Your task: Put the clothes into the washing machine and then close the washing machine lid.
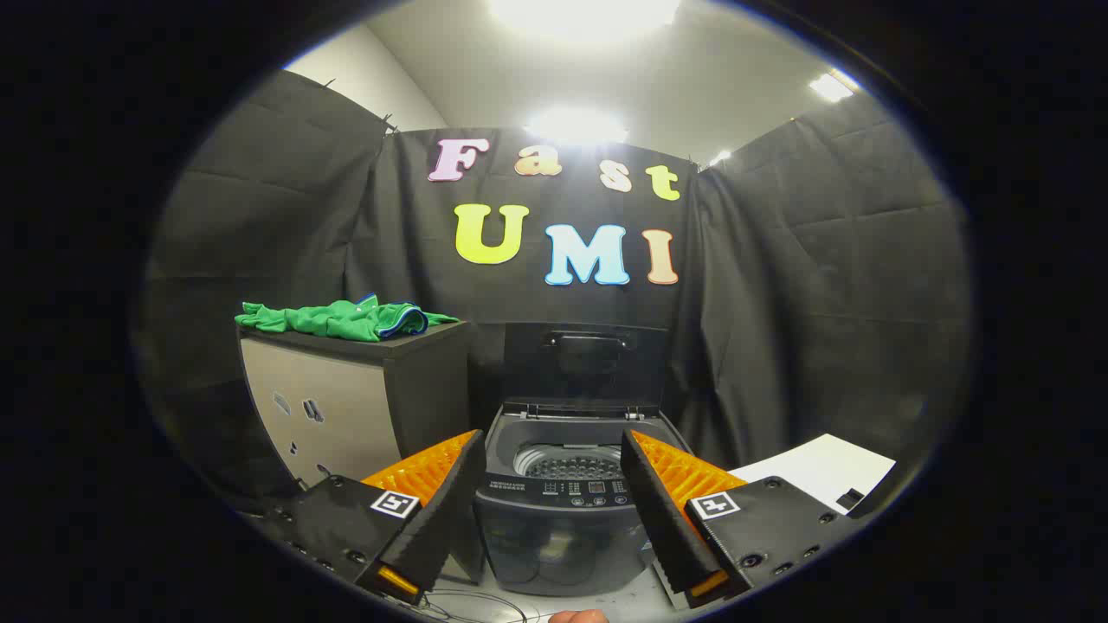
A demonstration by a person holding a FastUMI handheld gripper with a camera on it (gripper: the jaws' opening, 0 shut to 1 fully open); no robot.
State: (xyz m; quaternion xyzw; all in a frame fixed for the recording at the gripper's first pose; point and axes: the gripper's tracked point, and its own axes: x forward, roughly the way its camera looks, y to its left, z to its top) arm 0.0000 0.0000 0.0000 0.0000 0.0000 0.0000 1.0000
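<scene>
A small grey top-loading washing machine [558,510] stands on the floor straight ahead, seen between my two fingers. Its lid [587,362] is raised upright at the back and the metal drum [571,463] lies open below it. A green garment with blue and white trim [342,318] lies crumpled on top of a cabinet [346,402] to the left of the machine, beyond my left finger. My gripper [554,450] is open, held back from the machine with nothing between its fingers.
Black cloth walls close the booth behind and on both sides. A white sheet [822,472] lies on the floor to the right of the machine. Thin cables [467,601] run on the floor under the fingers. A fingertip of a person [578,616] shows below.
</scene>
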